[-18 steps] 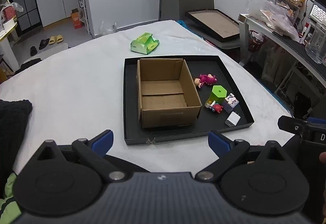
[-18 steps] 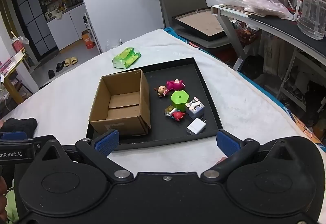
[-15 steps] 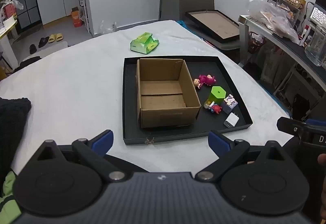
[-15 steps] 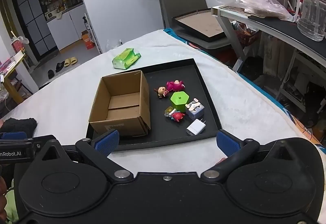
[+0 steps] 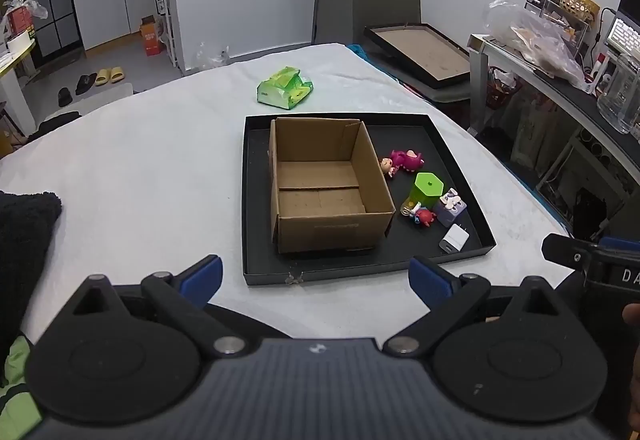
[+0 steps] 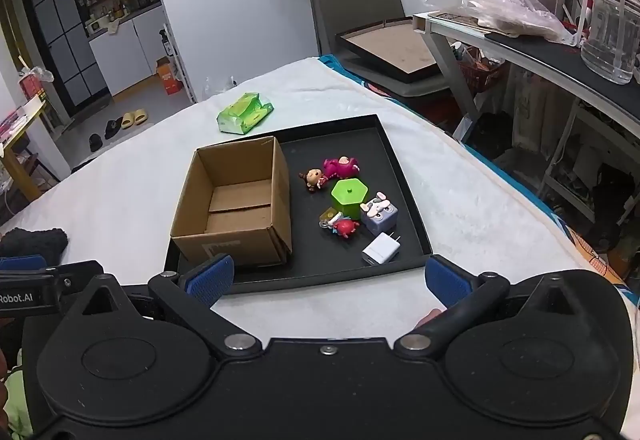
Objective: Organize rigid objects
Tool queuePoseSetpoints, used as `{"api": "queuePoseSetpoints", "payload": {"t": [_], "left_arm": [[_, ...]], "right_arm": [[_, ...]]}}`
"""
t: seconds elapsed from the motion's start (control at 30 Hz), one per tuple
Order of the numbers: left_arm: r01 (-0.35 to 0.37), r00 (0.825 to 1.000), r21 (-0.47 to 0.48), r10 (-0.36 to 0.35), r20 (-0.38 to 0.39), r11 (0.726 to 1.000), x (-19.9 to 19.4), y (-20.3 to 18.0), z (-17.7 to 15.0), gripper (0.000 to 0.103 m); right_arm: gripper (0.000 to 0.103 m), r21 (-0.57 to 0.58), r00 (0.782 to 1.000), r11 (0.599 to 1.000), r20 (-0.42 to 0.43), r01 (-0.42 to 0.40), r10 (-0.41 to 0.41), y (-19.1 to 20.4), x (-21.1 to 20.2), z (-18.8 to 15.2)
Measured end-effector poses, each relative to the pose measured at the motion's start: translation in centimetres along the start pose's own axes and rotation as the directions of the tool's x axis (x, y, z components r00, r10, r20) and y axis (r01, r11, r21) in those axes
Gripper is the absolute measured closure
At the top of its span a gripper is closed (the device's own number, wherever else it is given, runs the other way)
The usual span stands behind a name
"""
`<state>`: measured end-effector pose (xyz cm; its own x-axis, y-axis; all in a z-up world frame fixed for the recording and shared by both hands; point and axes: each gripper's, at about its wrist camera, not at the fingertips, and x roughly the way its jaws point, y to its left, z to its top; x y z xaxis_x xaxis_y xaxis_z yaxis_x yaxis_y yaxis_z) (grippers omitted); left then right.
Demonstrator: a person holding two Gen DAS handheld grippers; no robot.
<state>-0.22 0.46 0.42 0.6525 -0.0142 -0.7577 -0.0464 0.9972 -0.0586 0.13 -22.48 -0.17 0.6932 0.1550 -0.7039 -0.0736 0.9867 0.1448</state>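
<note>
Fingers (image 5: 430,276) of both grippers spread apart, empty, left gripper (image 6: 24,290) marked "Robot.AI"

An open cardboard box (image 5: 326,184) is seen in a black tray (image 5: 256,196). Small toys (image 5: 424,196) are laid beside it, with the left gripper (image 5: 316,276) held wide apart.

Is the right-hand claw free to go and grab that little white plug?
Probably yes. The right gripper is wide open and empty, and the white plug lies exposed near the black tray's front corner, clear of the cardboard box, with only the low rim between.
</note>
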Motion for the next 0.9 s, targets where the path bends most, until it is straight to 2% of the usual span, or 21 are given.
{"api": "queuePoseSetpoints", "payload": {"t": [0.9], "left_arm": [[0.017,1.000,-0.009,-0.017,0.013,1.000,-0.24,0.25,-0.03,0.004]], "right_arm": [[0.000,-0.006,1.000,1.000,0.005,0.007,-0.007,0.18,-0.67,0.08]]}}
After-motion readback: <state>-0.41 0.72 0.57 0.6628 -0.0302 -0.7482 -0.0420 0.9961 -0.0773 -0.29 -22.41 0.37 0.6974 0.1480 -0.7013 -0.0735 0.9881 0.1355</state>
